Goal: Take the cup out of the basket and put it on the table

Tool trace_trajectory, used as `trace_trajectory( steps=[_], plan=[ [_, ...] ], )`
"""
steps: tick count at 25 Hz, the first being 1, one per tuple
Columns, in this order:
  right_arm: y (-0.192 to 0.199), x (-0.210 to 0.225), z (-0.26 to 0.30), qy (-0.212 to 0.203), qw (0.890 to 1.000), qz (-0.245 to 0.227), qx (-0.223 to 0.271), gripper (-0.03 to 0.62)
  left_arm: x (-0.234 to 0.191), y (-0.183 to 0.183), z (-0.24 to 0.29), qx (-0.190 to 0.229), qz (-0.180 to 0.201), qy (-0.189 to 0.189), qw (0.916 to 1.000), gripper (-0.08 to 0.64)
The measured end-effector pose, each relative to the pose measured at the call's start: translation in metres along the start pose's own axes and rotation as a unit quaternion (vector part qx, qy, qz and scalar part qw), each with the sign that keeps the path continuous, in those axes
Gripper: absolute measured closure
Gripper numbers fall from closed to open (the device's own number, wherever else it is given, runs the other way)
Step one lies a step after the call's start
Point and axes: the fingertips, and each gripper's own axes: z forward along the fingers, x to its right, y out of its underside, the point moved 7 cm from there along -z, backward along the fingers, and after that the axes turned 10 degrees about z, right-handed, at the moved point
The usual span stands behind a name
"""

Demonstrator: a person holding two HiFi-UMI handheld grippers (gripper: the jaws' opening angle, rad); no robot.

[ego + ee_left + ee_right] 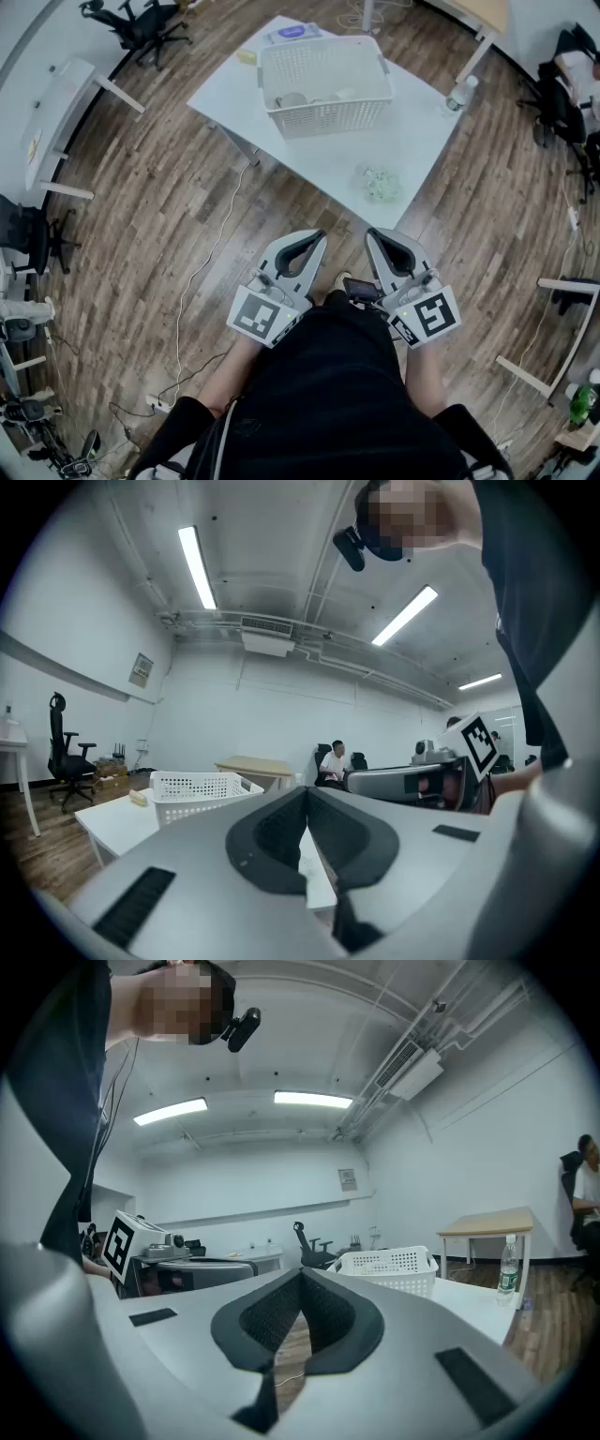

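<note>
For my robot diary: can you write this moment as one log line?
left gripper: shut, empty | right gripper: shut, empty | basket: on table, untouched

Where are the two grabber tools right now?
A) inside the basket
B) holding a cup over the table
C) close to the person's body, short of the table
C: the head view shows the left gripper and right gripper shut and empty by the person's waist, short of the table.

Bright, even light falls from ceiling strip lights (197, 566), with fisheye bending and dark corners.
</note>
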Motion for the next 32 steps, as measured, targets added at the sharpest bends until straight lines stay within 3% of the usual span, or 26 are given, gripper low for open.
trace_trajectory(
  steps=[12,24,32],
  plan=[
    [0.001,0.003,-0.011,0.009,1.0,0.011,0.019,0.569,0.013,0.006,-0.001,-0.011,-0.001,-0.008,0.9999,0.551],
    [0.017,0.023,-0.031,-0.022,0.999,0.018,-0.019,0.568,0.047,0.009,0.018,-0.021,-0.018,-0.028,0.9992,0.551],
    [0.018,0.025,-0.013,-0.028,0.999,0.017,-0.027,0.568,0.036,0.012,0.014,-0.027,-0.009,-0.04,0.9988,0.551]
  ],
)
